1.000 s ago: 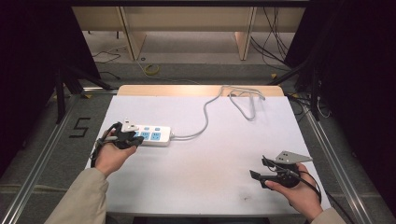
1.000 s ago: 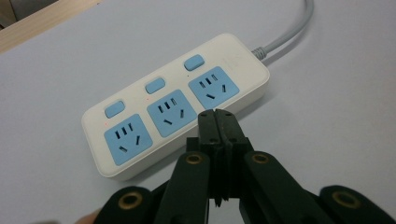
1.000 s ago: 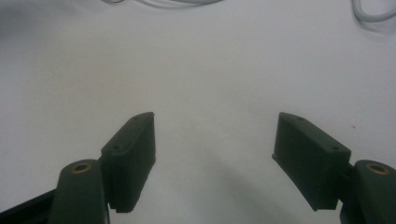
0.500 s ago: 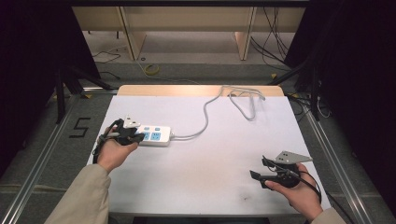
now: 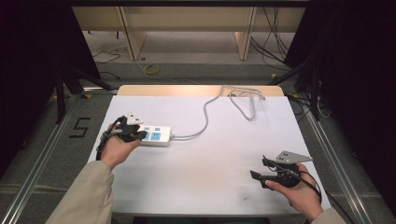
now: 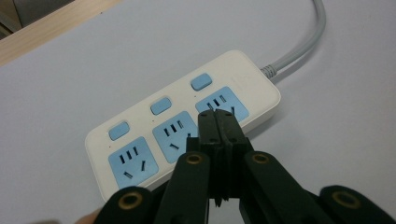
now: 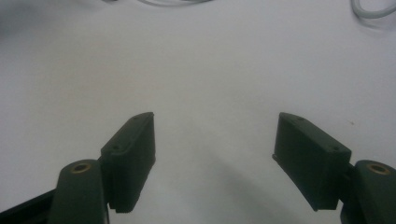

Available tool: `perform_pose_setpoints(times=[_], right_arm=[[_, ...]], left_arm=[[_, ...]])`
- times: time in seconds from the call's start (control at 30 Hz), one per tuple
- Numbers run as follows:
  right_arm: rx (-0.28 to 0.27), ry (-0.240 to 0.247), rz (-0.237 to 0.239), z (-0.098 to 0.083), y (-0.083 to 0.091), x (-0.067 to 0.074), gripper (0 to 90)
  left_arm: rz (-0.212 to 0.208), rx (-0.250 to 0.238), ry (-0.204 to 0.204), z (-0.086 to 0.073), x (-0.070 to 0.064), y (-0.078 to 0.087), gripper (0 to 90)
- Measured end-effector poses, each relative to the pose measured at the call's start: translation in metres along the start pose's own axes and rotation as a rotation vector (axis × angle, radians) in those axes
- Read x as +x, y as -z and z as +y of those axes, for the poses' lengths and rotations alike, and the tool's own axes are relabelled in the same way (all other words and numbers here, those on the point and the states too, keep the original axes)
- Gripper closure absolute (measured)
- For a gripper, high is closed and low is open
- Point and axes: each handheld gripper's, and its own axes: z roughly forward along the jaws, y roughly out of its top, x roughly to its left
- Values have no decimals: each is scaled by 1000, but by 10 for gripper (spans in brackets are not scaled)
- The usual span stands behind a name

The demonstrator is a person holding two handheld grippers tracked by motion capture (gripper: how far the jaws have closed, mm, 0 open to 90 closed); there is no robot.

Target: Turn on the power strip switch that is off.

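Observation:
A white power strip (image 5: 159, 136) with blue sockets and blue switches lies at the left of the white table (image 5: 210, 163). Its grey cable (image 5: 205, 114) runs toward the far edge. My left gripper (image 5: 140, 134) hangs over the strip's left end. In the left gripper view the strip (image 6: 140, 119) has three sockets, and the shut left gripper (image 6: 217, 114), with nothing between its jaws, points at the socket nearest the cable (image 6: 303, 42). My right gripper (image 5: 259, 168) rests at the near right, and the right gripper view shows this gripper (image 7: 215, 140) open above bare table.
The cable ends in a loose coil (image 5: 245, 100) by the wooden far edge (image 5: 187, 90). Metal rails (image 5: 42, 158) flank the table, with a "5" marked on the floor (image 5: 80, 127) at the left. Dark curtains stand on both sides.
My left gripper has edged slightly farther over the strip, still shut. The right hand and gripper have kept still.

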Motion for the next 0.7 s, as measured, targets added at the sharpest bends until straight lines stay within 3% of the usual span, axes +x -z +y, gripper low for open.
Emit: perform_pose_setpoints(times=[0.7], right_arm=[[7, -8, 2, 0, -1, 0, 296]], left_arm=[[12, 7, -7, 9, 4, -8, 899]])
